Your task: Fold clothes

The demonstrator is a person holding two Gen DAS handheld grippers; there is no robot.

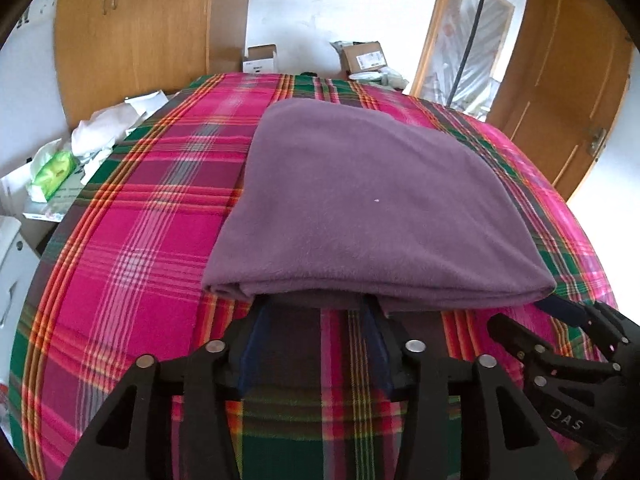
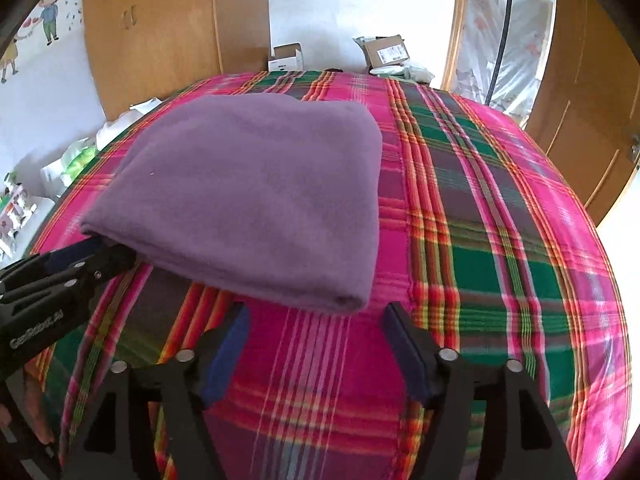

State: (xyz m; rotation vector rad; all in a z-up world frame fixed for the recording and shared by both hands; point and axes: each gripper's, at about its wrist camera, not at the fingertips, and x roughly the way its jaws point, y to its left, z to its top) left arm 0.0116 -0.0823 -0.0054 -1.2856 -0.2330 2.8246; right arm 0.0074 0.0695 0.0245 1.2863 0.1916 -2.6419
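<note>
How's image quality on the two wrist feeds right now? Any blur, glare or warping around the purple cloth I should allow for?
Left wrist view: purple cloth sharp and evenly daylit, no glare; fisheye bows the plaid bedspread into a dome; left gripper fingertips shadowed under the cloth's near edge. Right wrist view: similar focus and warping; doorway plastic blown out bright; right gripper in the open.

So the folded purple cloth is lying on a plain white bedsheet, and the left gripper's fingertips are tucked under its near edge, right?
Not quite. The purple cloth lies on a pink, green and red plaid cover, not a plain white bedsheet; both wrist views show the plaid plainly. The rest holds: in the left wrist view, the left gripper has its fingertips tucked under the cloth's near edge.
</note>
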